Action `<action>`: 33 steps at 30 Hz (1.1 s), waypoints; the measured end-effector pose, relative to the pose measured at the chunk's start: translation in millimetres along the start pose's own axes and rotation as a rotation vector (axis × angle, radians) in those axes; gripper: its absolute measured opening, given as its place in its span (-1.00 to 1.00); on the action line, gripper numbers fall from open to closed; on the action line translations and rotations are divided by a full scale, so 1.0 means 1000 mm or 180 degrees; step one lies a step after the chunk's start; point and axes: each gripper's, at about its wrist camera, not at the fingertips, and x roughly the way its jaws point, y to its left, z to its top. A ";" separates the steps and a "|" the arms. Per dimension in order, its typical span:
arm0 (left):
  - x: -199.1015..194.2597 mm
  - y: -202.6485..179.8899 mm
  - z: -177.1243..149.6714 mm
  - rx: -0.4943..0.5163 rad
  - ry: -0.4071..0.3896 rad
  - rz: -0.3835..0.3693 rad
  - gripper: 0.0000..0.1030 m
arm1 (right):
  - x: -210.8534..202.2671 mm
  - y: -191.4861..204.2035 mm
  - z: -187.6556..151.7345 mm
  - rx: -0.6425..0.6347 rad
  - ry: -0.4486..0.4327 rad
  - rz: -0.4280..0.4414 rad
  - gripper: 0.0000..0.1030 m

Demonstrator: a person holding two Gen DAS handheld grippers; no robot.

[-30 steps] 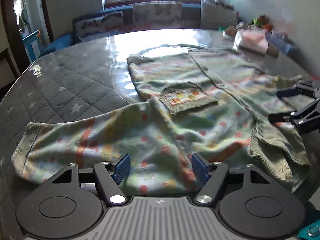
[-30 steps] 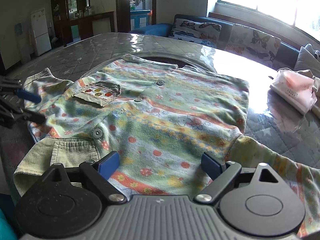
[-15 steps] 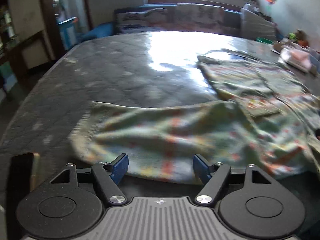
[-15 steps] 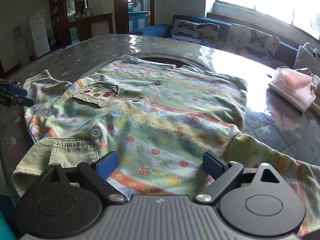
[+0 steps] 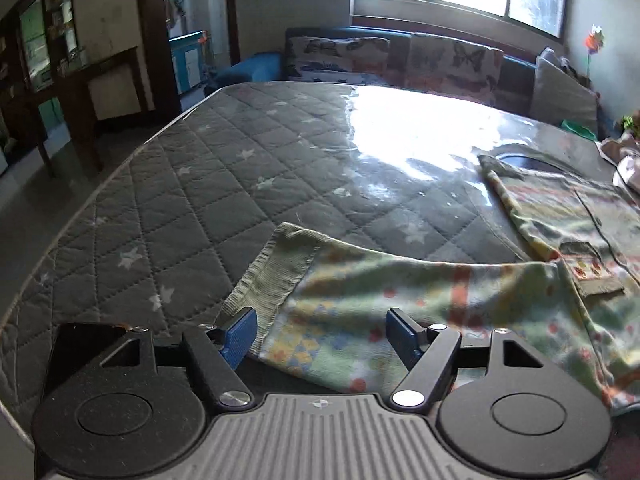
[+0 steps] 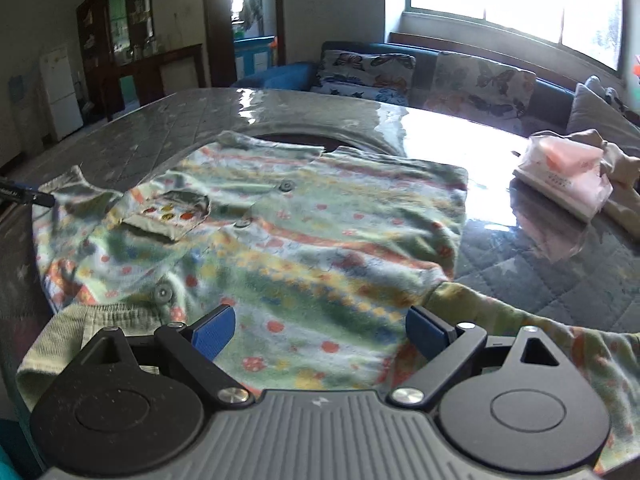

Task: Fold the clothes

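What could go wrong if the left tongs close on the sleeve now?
1. The left tongs stand open over the sleeve, near its ribbed cuff. A grip there may catch only the edge, so the cloth could slip.
2. The sleeve lies wrinkled; folding it over may trap creases in the patterned shirt.
3. The pink packet lies close beside the shirt; a wide sweep might push it.

quilted grey table (image 5: pixel 208 184) | patterned shirt (image 6: pixel 304 248) spread flat | pink packet (image 6: pixel 560 172)
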 end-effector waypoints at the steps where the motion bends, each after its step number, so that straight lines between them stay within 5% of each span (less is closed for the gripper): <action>1: 0.002 0.003 -0.001 -0.0024 0.0018 0.0038 0.43 | -0.001 -0.002 0.000 0.0020 -0.0006 -0.0011 0.82; 19: 0.008 0.006 0.007 -0.0019 0.0065 0.0045 0.48 | -0.004 -0.007 -0.002 0.0094 -0.0035 -0.0087 0.83; 33: -0.013 -0.075 0.022 0.0254 -0.0043 -0.0602 0.62 | -0.018 -0.047 -0.013 0.0456 -0.0023 -0.0358 0.83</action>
